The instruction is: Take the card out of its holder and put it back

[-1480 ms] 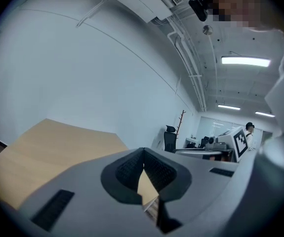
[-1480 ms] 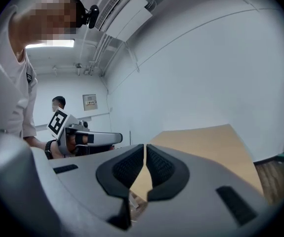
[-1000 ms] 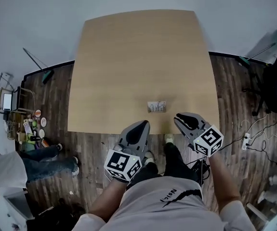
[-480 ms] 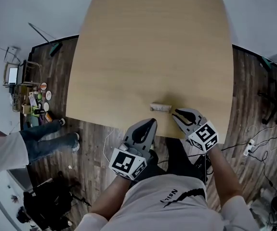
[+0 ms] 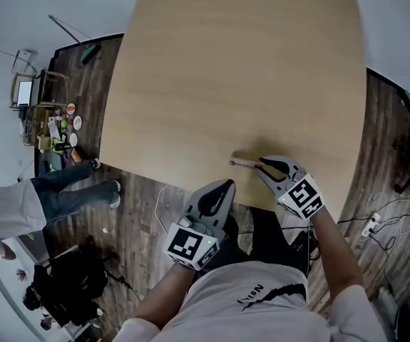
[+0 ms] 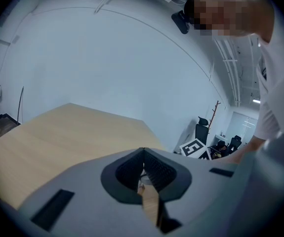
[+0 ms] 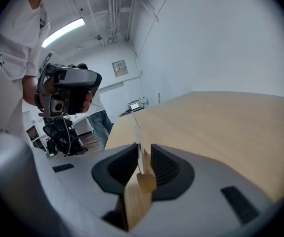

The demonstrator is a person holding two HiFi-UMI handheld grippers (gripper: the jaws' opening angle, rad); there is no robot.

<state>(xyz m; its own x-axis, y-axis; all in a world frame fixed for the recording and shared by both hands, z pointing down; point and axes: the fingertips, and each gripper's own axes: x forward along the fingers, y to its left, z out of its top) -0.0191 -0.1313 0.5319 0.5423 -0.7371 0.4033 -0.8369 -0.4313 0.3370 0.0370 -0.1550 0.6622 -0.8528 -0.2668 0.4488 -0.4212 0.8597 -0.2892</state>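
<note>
Wooden holder half hidden by released right hand-held gripper astride its card; left hand-held gripper clenched.

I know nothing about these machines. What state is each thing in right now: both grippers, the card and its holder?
Left gripper: fingers together, nothing held, off the table's near edge.
Right gripper: fingers slightly apart, one on each side of the card.
Card: upright, seated in its holder.
Holder: resting on the table, near its front edge.
</note>
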